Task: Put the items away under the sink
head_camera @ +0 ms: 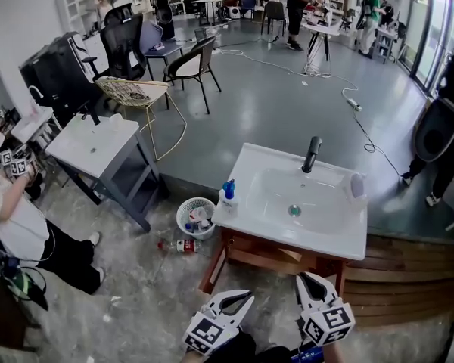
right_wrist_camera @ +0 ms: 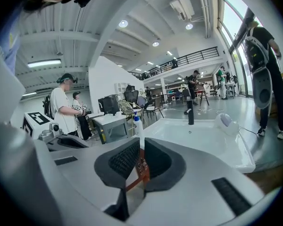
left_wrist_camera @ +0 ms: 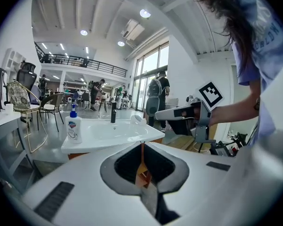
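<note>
A white sink (head_camera: 329,237) rests on a wooden stand (head_camera: 246,254) with open space underneath. A soap bottle with a blue pump (head_camera: 228,195) stands on its near left corner, also the soap bottle (left_wrist_camera: 74,127) in the left gripper view. A small white and purple item (head_camera: 356,186) lies at the sink's right edge. My left gripper (head_camera: 247,296) and right gripper (head_camera: 309,280) hover side by side in front of the stand, above the floor. Both are empty. The left gripper (left_wrist_camera: 142,145) has its jaws together. The right gripper (right_wrist_camera: 141,142) shows only a thin slit between its pads.
A black faucet (head_camera: 312,153) rises at the sink's back. A white basket of items (head_camera: 195,216) and a bottle (head_camera: 180,246) sit on the floor left of the stand. A second sink unit (head_camera: 91,144) and a person (head_camera: 15,229) are at left; a wooden platform (head_camera: 405,274) lies right.
</note>
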Demonstrator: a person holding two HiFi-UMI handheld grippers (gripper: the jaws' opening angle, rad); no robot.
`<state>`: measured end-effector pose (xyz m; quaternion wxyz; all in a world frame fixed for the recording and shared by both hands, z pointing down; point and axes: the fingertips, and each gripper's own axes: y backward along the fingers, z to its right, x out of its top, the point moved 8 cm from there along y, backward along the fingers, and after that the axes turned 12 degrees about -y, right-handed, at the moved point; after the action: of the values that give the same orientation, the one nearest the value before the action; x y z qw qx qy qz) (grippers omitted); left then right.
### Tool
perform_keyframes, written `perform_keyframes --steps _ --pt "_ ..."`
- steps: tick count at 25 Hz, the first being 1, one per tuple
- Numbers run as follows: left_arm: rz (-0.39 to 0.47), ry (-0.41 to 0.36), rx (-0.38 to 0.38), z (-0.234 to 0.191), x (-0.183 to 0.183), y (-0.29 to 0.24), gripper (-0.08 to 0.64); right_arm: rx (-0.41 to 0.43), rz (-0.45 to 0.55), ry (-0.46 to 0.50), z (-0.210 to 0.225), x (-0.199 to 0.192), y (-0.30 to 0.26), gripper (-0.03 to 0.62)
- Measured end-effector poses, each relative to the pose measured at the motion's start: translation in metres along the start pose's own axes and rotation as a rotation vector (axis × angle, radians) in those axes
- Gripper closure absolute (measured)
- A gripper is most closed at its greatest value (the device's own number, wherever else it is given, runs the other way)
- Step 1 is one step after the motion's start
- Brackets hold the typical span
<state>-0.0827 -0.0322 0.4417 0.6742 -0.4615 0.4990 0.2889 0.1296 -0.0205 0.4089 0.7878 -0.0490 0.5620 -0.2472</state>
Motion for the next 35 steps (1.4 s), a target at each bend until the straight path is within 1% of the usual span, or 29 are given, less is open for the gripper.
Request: perform_keyframes --steps 3,6,9,16,20,23,28,33,35 --pt "0.014 -0.012 0.014 0.009 0.013 -0.002 0.549 -0.012 0.004 0.006 0.006 0.002 0.015 0.551" --pt "0.020 -0.012 0.029 0.025 0.025 -0.004 0.549 -0.026 0.011 0.035 0.009 0.009 0.036 0.554" --pt "0.019 -0.017 0.036 0.045 0.035 -0.006 0.549 -0.009 0.014 0.065 0.015 0.007 0.056 0.554" --pt "0.013 -0.030 0.054 0.092 0.050 0.000 0.549 0.007 0.030 0.055 0.018 0.001 0.101 0.555" --pt "0.002 -0.019 0.081 0.116 0.052 0.005 0.549 0.030 0.031 0.069 0.020 -0.009 0.125 0.555" --pt "-0.005 -0.017 0.094 0.135 0.054 0.009 0.549 0.026 0.034 0.067 0.020 -0.013 0.146 0.560" --pt "0.021 0.008 0.112 0.164 0.064 0.016 0.549 0.047 0.029 0.075 0.015 -0.025 0.175 0.561" --pt "0.033 -0.037 0.101 0.191 0.074 0.016 0.549 0.072 0.028 0.107 0.011 -0.033 0.192 0.563" --pt "0.040 -0.042 0.096 0.199 0.078 0.016 0.549 0.073 0.024 0.121 0.011 -0.031 0.199 0.563"
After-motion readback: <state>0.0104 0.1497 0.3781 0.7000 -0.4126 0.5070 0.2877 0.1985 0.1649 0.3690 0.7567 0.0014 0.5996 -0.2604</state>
